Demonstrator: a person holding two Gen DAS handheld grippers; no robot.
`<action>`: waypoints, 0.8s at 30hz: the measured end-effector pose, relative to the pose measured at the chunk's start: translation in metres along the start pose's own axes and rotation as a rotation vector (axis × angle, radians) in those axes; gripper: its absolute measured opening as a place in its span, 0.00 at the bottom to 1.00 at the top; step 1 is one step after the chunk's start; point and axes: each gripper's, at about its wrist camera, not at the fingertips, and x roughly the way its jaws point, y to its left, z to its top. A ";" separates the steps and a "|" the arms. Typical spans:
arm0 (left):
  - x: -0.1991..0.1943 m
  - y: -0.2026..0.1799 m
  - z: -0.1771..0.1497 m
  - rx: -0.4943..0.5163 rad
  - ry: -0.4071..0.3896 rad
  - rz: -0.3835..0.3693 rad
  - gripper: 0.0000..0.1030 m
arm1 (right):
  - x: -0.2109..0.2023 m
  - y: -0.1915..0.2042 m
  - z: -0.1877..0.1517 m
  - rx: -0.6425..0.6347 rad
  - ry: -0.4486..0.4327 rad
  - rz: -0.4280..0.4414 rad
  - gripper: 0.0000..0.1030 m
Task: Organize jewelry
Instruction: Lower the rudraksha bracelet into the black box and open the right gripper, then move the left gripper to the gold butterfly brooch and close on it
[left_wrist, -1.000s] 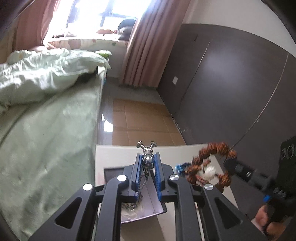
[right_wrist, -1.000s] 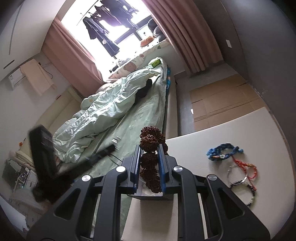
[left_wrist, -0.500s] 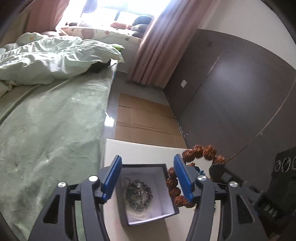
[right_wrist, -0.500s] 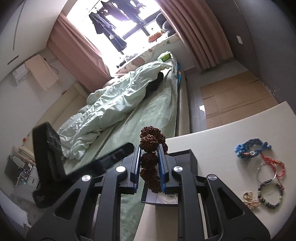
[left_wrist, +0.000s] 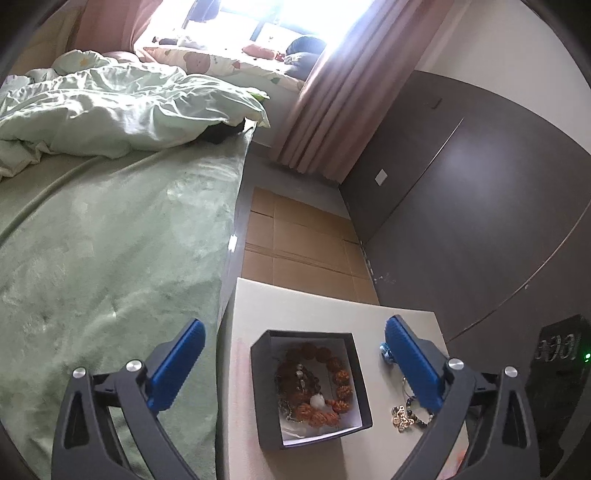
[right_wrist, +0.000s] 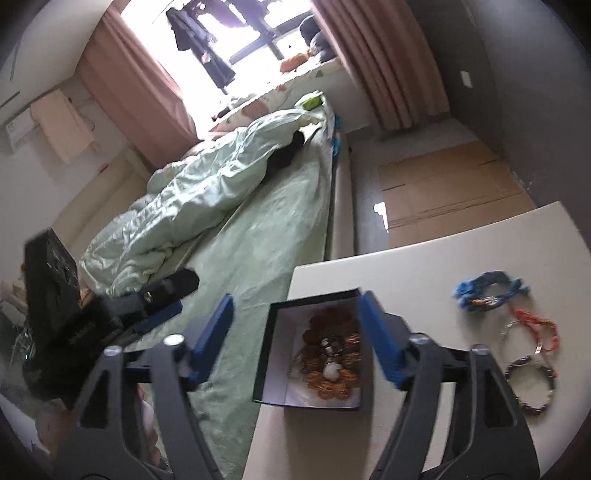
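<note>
A black jewelry box (left_wrist: 266, 424) with a white lining stands on the white table (left_wrist: 314, 306); it also shows in the right wrist view (right_wrist: 269, 350). A brown seed-bead bracelet (left_wrist: 338, 376) and a silver chain (left_wrist: 301, 380) lie inside it. My left gripper (left_wrist: 293, 360) is open and empty above the box. My right gripper (right_wrist: 301, 338) is open and empty over the box, the bracelet (right_wrist: 332, 363) lying below it. Loose on the table are a blue bracelet (right_wrist: 484, 291), a red cord bracelet (right_wrist: 535, 325), a dark bead bracelet (right_wrist: 532, 384) and a gold charm (left_wrist: 400, 421).
A green-covered bed (left_wrist: 110, 258) with a rumpled duvet lies along the table's left edge. Cardboard sheets (left_wrist: 299, 236) cover the floor beyond the table. A dark wardrobe wall (left_wrist: 461, 203) stands on the right. The left gripper's body (right_wrist: 51, 295) shows at the left of the right wrist view.
My left gripper opened and dropped the silver chain into the box. My right gripper then opened and let the brown seed-bead bracelet fall into the box.
</note>
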 end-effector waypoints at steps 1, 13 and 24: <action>0.002 -0.003 -0.002 0.006 0.010 0.002 0.92 | -0.007 -0.006 0.000 0.014 -0.012 -0.006 0.76; 0.012 -0.037 -0.032 0.124 0.062 0.034 0.92 | -0.068 -0.061 0.007 0.119 -0.046 -0.079 0.89; 0.017 -0.059 -0.046 0.165 0.071 0.044 0.92 | -0.107 -0.105 -0.003 0.148 -0.004 -0.144 0.89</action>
